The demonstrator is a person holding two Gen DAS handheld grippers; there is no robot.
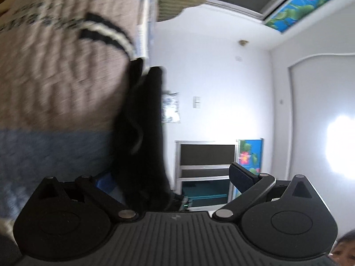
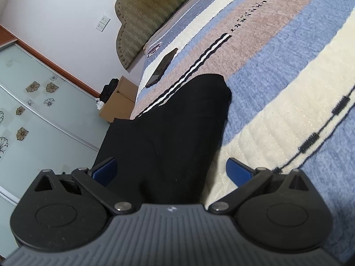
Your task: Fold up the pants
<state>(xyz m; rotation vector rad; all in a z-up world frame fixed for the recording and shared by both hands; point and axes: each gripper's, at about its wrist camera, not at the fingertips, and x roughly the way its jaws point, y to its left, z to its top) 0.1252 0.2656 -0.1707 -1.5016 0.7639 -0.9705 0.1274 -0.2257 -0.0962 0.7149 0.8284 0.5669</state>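
**Left wrist, then right wrist: one pair of black pants runs straight ahead of both spread grippers**

Left wrist view: the picture is tipped sideways and smeared by motion, so this part is my best reading. The left gripper [image 1: 177, 184] stands spread; its right finger shows plainly, while the other is hidden behind dark cloth. The pants [image 1: 142, 137] rise from between the fingers and run forward in a long narrow band, bunched with folds, their far end meeting the striped bedspread [image 1: 55, 84]. Whether any cloth is caught at the hidden finger I cannot tell.

Right wrist view: sharper. The right gripper [image 2: 172, 170] is also spread wide, both blue-padded fingers clear to see, nothing pinched. The pants [image 2: 168, 133] lie on the bedspread [image 2: 288, 93] directly ahead, their long axis running away from the gripper, with the near end passing between the fingers and the far end rounded off over the brown stripe. One edge hangs off the side of the bed.

Count: one pair of pants, two grippers, one dark flat tablet [image 2: 162, 68] farther up the bed. The right gripper looks better placed to close on the near end.
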